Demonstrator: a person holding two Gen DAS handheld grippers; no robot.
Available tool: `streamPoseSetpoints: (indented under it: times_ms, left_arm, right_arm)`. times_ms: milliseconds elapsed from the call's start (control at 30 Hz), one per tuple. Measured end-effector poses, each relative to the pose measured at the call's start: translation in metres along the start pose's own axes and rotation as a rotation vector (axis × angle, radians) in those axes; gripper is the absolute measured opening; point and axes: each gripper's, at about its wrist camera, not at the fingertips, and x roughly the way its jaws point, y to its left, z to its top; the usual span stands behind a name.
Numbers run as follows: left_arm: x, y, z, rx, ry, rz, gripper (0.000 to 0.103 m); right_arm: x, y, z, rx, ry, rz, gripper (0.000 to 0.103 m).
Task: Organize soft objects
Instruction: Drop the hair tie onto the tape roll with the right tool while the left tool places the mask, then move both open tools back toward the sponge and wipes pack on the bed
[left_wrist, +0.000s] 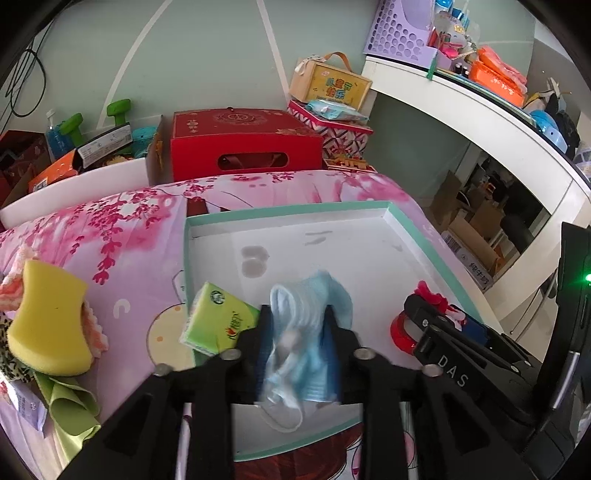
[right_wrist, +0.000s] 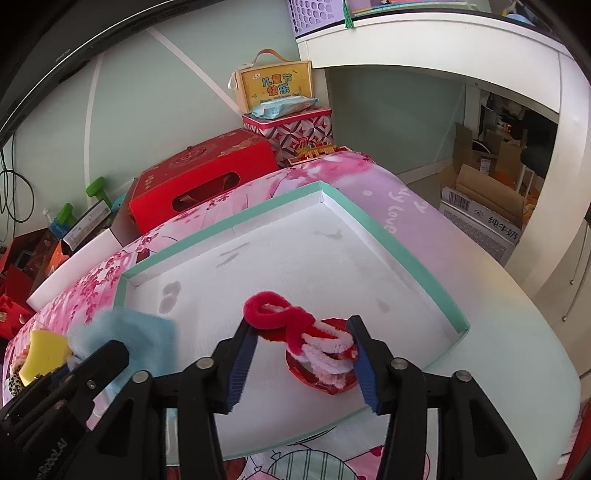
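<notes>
A shallow white tray with a teal rim (left_wrist: 280, 213) (right_wrist: 391, 236) lies on the pink flowered bedcover. My left gripper (left_wrist: 297, 323) is shut on a light blue face mask (left_wrist: 306, 306), held over the tray's near left part; the mask also shows in the right wrist view (right_wrist: 147, 336). My right gripper (right_wrist: 301, 341) is open, its jaws on either side of a red and pink pipe-cleaner bundle with a red ring (right_wrist: 314, 343) that rests in the tray; the bundle also shows in the left wrist view (left_wrist: 430, 295). A green tissue pack (left_wrist: 221, 317) leans on the tray's left rim.
A yellow sponge (left_wrist: 51, 317) (right_wrist: 42, 352), a pink cloth (left_wrist: 11, 288), a green cloth (left_wrist: 70, 410) and a leopard-print item (left_wrist: 7, 354) lie left of the tray. A red box (left_wrist: 243, 144) and patterned tins (left_wrist: 343, 129) stand behind the bed. A white desk (left_wrist: 461, 107) is to the right.
</notes>
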Motion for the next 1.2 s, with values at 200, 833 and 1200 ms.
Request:
streamPoseSetpoints:
  times_ms: [200, 833, 1200]
  left_arm:
    - [-0.011, 0.014, 0.003, -0.047, -0.011, -0.001, 0.07]
    - [-0.012, 0.062, -0.001, -0.189, 0.006, 0.167, 0.096]
    - [-0.046, 0.089, -0.006, -0.239, -0.013, 0.265, 0.096]
  right_arm:
    - [0.0, -0.003, 0.0, 0.007, 0.002, -0.034, 0.091]
    - [0.006, -0.018, -0.003, 0.027, 0.041, -0.095, 0.103]
    - [-0.018, 0.014, 0.003, 0.01, -0.027, 0.03, 0.103]
